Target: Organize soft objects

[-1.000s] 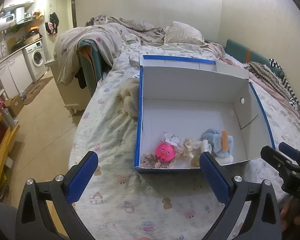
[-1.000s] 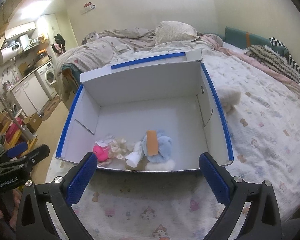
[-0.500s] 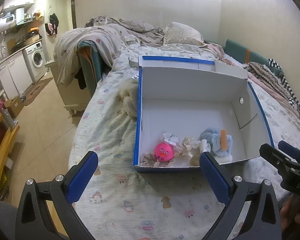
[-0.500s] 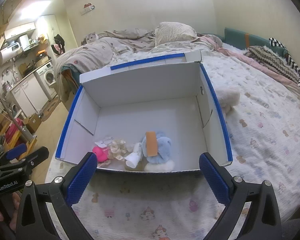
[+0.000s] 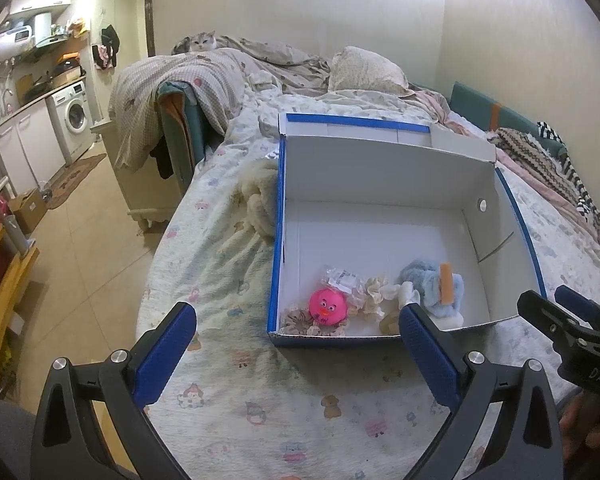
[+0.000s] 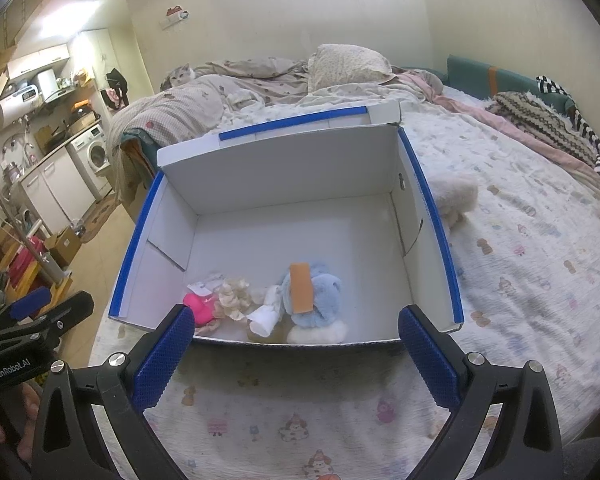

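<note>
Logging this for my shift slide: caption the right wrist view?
Open right gripper faces the blue-edged box holding a pink toy and blue plush.

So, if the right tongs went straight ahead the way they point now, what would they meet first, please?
Probably the near wall of the cardboard box, which lies between the open right tongs; just behind it sits the blue plush toy. Depth is unclear, so they might pass above the rim.
</note>
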A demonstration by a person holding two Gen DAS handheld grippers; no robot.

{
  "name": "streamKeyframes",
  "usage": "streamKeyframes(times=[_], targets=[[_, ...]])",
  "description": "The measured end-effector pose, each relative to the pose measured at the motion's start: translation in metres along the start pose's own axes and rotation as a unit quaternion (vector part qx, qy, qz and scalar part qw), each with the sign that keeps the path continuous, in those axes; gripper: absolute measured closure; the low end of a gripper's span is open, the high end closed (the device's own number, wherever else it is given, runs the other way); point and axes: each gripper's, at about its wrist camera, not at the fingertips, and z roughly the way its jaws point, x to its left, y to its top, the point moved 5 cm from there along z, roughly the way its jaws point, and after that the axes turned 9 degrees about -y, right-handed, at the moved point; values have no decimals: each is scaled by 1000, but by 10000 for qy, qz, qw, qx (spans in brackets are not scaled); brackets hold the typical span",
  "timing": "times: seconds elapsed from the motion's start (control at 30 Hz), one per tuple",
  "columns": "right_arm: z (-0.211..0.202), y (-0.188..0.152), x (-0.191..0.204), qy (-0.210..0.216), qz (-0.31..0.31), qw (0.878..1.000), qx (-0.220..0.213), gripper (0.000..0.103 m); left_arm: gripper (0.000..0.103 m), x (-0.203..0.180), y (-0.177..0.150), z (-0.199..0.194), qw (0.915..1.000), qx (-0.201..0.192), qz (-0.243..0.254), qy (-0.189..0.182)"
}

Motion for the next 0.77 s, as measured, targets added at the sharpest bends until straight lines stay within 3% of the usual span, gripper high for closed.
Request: streamKeyframes(times=[0.77], targets=[[-1, 1, -2, 5, 8, 10000, -9, 0, 2, -2, -3, 3, 9999, 28, -34, -103]])
